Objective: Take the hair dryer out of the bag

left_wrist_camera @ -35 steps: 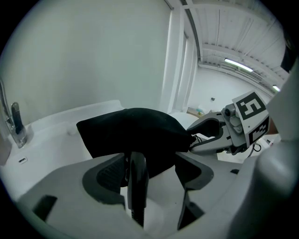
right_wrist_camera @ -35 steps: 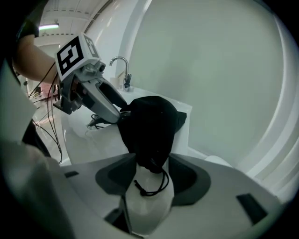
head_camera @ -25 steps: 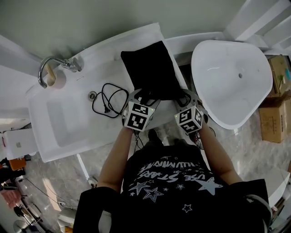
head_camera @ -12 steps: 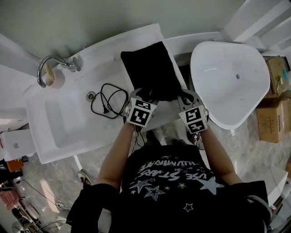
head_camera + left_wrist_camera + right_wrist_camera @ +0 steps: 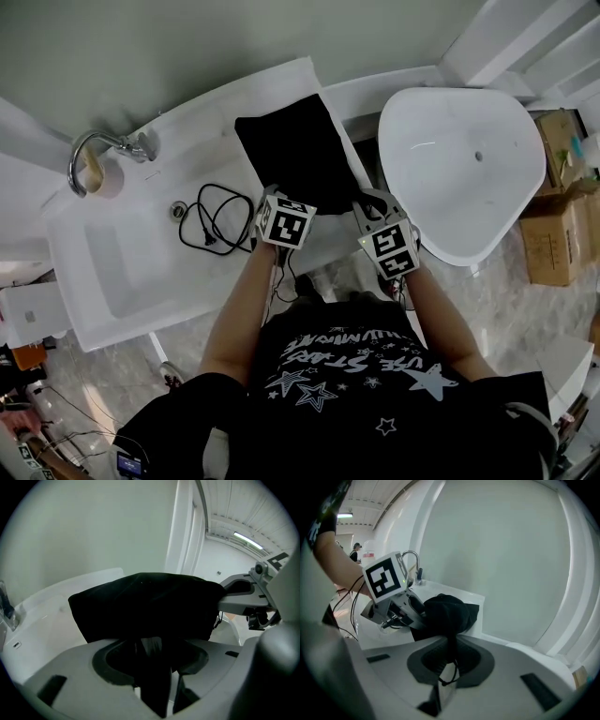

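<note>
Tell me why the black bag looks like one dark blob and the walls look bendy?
Left gripper view: the black bag soaks up light, so its folds vanish; the wide lens curves the wall and blackens the corners. Right gripper view: same bending, even stronger. Head view: evenly lit and sharp.

Soft even indoor light, fisheye bending and dark corners in gripper views, bag [image 5: 145, 606] a featureless black
</note>
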`<state>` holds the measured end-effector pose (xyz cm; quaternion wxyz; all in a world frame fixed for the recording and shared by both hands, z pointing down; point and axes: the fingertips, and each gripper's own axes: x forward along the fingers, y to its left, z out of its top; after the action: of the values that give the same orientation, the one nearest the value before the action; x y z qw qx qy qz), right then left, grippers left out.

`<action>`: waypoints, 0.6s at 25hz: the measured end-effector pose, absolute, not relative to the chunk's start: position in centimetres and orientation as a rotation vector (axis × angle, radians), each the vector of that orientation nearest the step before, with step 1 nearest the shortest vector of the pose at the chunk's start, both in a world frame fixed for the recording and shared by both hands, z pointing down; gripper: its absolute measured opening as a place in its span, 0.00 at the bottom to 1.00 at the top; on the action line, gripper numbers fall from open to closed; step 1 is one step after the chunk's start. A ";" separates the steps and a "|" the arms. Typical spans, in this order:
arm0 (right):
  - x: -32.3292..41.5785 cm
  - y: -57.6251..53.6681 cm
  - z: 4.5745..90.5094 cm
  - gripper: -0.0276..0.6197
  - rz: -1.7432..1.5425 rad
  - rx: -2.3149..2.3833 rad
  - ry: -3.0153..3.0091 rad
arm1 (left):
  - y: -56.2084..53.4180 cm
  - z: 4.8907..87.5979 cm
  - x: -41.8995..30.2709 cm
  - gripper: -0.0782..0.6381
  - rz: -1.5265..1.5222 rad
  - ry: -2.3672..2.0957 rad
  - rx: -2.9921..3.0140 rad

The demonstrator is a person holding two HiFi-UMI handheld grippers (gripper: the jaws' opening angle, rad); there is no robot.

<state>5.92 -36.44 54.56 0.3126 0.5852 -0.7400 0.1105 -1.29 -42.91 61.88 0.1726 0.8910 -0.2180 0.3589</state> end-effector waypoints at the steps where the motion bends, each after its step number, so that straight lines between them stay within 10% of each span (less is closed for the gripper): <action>1: 5.9 -36.5 54.5 0.07 0.288 1.542 -1.956 | -43.0 62.1 -1.3 0.43 1.024 -0.626 2.523; 15: 6.8 -36.9 53.6 0.06 0.275 1.544 -1.978 | -41.6 61.3 -2.6 0.40 1.046 -0.589 2.498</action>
<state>6.82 -36.93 53.59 0.3037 0.5829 -0.7464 0.1039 -2.58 -41.62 61.34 0.1841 0.8859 -0.2091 0.3710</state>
